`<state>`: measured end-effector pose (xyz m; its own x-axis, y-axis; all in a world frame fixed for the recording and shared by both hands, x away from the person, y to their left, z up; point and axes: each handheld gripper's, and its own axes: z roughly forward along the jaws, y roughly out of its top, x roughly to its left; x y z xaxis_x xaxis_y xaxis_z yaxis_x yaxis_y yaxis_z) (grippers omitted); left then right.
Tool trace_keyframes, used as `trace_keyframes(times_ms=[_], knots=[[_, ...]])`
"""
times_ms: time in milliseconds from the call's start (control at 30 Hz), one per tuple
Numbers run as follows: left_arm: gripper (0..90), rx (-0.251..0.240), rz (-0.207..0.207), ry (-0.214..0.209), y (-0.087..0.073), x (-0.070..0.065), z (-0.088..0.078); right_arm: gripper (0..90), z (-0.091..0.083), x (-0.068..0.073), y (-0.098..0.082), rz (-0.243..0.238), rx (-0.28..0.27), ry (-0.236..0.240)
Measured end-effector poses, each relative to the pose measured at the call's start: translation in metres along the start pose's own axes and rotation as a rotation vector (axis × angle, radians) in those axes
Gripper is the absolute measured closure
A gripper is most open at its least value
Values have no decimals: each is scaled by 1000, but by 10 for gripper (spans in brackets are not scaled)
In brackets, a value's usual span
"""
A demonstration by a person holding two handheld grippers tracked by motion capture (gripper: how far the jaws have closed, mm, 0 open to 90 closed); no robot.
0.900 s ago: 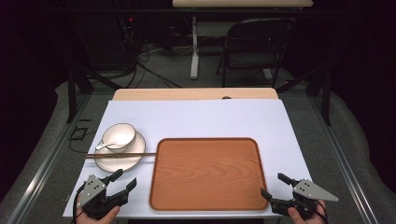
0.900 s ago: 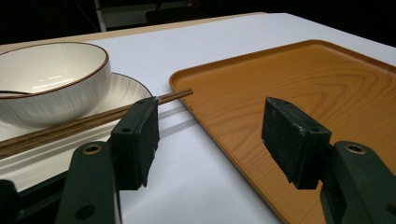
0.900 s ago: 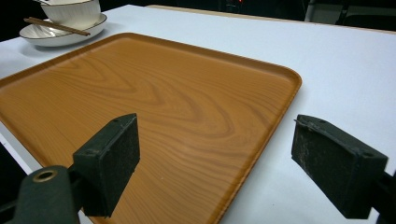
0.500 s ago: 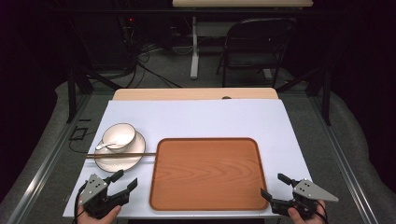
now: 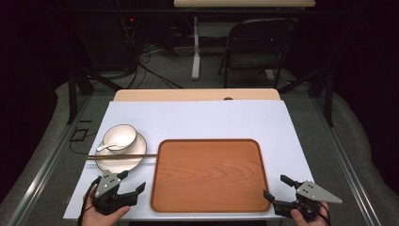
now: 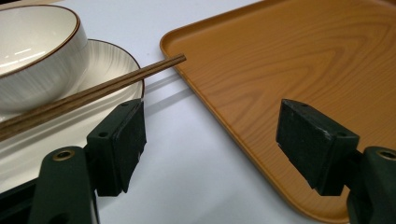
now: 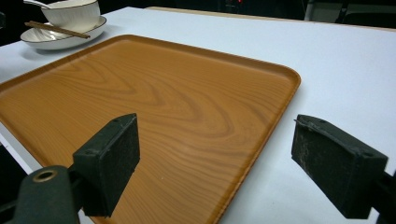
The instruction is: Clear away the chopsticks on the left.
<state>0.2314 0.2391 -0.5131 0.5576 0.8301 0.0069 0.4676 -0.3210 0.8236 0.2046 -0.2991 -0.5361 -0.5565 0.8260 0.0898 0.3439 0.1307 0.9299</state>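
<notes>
A wooden tray (image 5: 209,174) lies in the middle of the white table top. Left of it a white bowl (image 5: 119,135) with a spoon (image 5: 106,146) stands on a white plate (image 5: 120,164), and brown chopsticks (image 5: 122,156) rest across the plate with their tips reaching the tray's rim. My left gripper (image 5: 132,181) sits open just in front of the plate, by the tray's near left corner. In the left gripper view its pads (image 6: 119,144) have bare table between them. My right gripper (image 5: 275,186) is open at the tray's near right corner, nothing between its pads (image 7: 109,163).
The white table top (image 5: 202,117) has free room behind and to the right of the tray. A wooden strip (image 5: 197,94) marks its far edge. A dark folding chair (image 5: 261,47) and floor cables lie beyond. Both hands are at the near edge.
My left gripper has edged a little to the right, toward the tray's corner. The right gripper, tray, plate and bowl have kept still.
</notes>
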Motion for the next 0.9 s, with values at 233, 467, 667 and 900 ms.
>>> trace_keyframes(times_ms=[233,467,667,900], knots=[[278,46,69,29,17,7,-3,147,0,-1,0,11,-1,5],[326,68,71,51,26,15,-5,147,-1,-2,0,16,-4,5],[323,106,65,62,30,21,-5,147,-1,-2,0,16,-4,3],[336,146,131,82,35,30,-9,146,-1,-2,0,21,-7,3]])
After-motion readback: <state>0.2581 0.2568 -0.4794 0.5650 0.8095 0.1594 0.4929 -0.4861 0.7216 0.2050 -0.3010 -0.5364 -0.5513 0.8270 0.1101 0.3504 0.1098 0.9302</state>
